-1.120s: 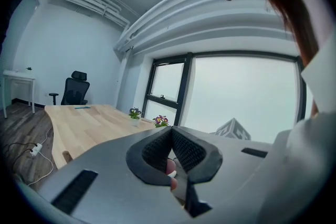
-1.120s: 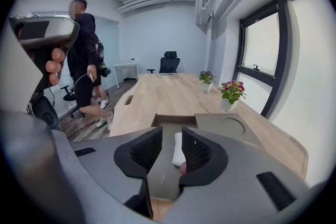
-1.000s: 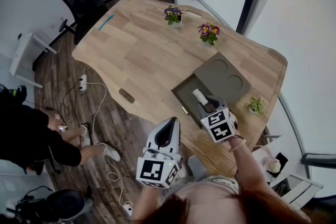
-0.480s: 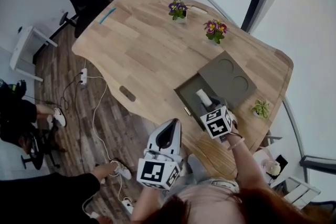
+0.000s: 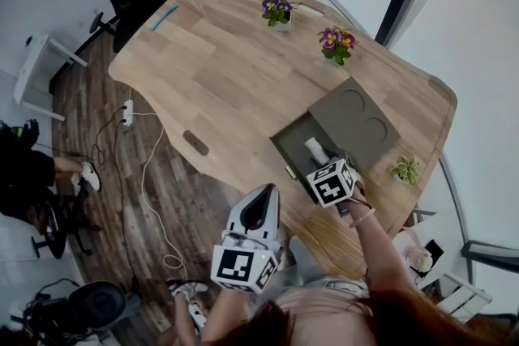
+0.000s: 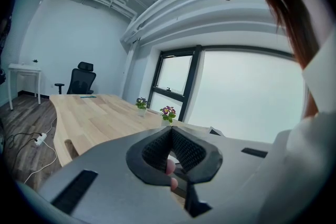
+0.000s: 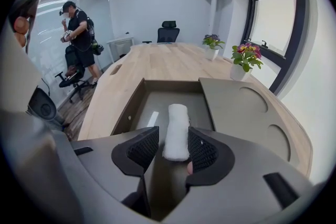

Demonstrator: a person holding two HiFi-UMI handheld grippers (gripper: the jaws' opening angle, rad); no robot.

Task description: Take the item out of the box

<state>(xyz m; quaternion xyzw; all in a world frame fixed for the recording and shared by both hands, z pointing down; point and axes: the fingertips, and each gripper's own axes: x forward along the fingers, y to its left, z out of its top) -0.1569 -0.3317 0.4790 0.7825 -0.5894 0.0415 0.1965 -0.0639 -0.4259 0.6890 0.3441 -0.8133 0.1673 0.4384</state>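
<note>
1 overhead, 2 low, table (image 5: 219,69) shared

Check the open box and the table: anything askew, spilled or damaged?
Nothing stands out. The box is open, its lid lies flat beside it, and the white roll lies inside, between the right hand-held gripper's open jaws. Nothing is spilled on the table.

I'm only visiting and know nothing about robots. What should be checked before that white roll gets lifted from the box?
1. box open, lid aside: ok.
2. roll between the right gripper jaws: ok.
3. jaws clamped on roll: not ok, they stand apart.
4. left gripper clear of box: ok, shut and held away.
5. roll loose in box: cannot tell.
</note>
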